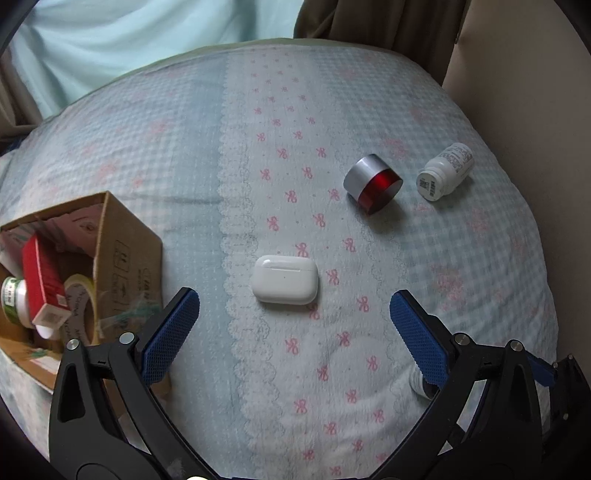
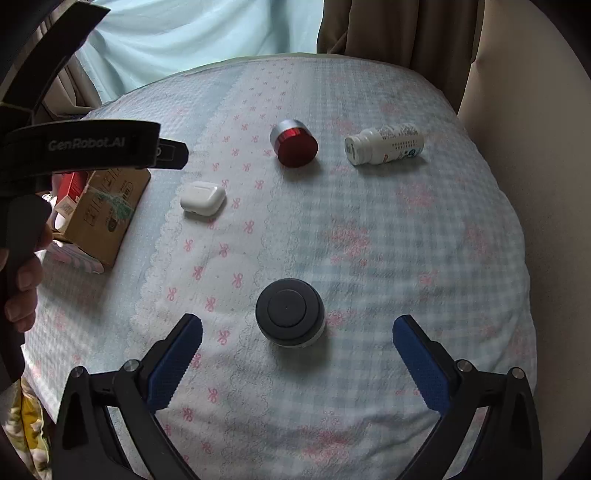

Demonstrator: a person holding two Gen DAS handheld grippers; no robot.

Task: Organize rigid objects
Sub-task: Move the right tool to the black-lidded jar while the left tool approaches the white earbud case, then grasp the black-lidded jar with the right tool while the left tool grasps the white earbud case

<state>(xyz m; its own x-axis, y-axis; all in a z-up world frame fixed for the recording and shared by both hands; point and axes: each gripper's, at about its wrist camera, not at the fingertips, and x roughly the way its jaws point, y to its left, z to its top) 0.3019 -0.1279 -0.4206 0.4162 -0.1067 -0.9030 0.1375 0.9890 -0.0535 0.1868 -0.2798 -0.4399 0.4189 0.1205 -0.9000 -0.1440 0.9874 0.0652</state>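
Two spread, empty grippers: left (image 1: 291,306) shows the box's (image 1: 125,251) contents; only right (image 2: 295,332) shows a dark jar (image 2: 290,312).

Home bedroom. Bed w/ quilted gingham bedspread (image 1: 184,147), pink bow print, lace trim. Pale curtain (image 1: 129,37) plus brown drape (image 1: 369,22) behind. Beige wall (image 2: 535,147) at right. Cardboard box (image 1: 125,251) of household bits on bed.

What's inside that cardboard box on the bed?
The cardboard box holds a red carton, a roll of tape and a white jar with a green label. Whatever lies beneath them or deeper in is hidden.
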